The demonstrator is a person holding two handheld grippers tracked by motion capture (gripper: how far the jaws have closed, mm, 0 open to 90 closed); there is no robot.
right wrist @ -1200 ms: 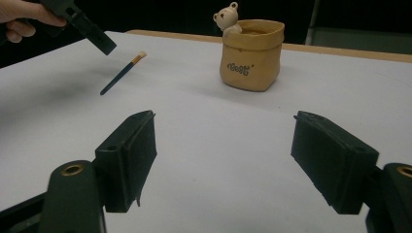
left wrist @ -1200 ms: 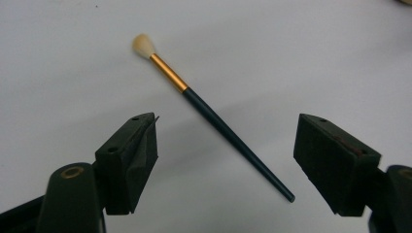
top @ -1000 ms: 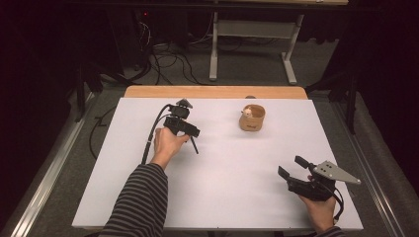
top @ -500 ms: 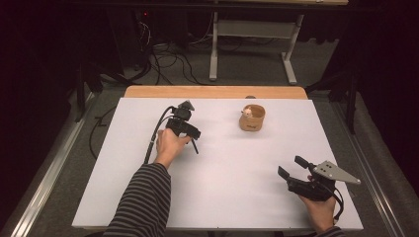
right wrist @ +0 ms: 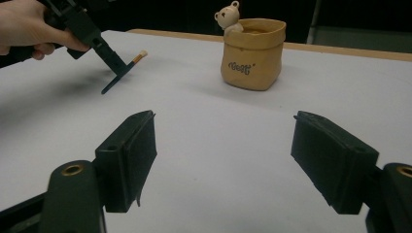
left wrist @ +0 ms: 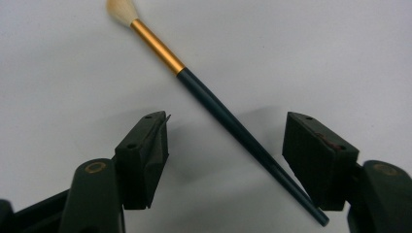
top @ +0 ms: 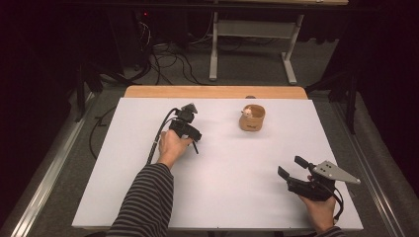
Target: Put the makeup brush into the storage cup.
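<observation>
Counts: one brush (left wrist: 228,117), one pouch (top: 252,118), one bear figure (right wrist: 227,18), two grippers, one table (top: 237,197).
Brush: lying flat on the white table top, seen between the jaws in the left gripper view, running from upper left to lower right of that frame. A pale round bristle tuft, a shiny gold metal ferrule and a slim dark teal handle tapering to a point are shown.
Brush in right gripper view: seen at upper left of the frame, under the far gripper's jaw tips.
Left gripper (left wrist: 226,145): held over the brush in the upper left-centre of the high view; jaws have just been closing, pads are not yet touching the handle, a gap is left on both sides.
Right gripper (top: 291,167): held at lower right of the high view, jaws spread wide, nothing between them but bare table.
Jaws: black, blocky, matte plastic pads.
Pouch: tan, soft-walled, rolled rim, dark lettering on the front; standing upright in the upper centre-right of the high view, well apart from the brush.
Bear figure: small, cream, peeking over the pouch's rim.
Table: flat white matte top, wooden strip along the far edge.
Sleeve (top: 148,202): striped, dark and grey, on the left arm.
</observation>
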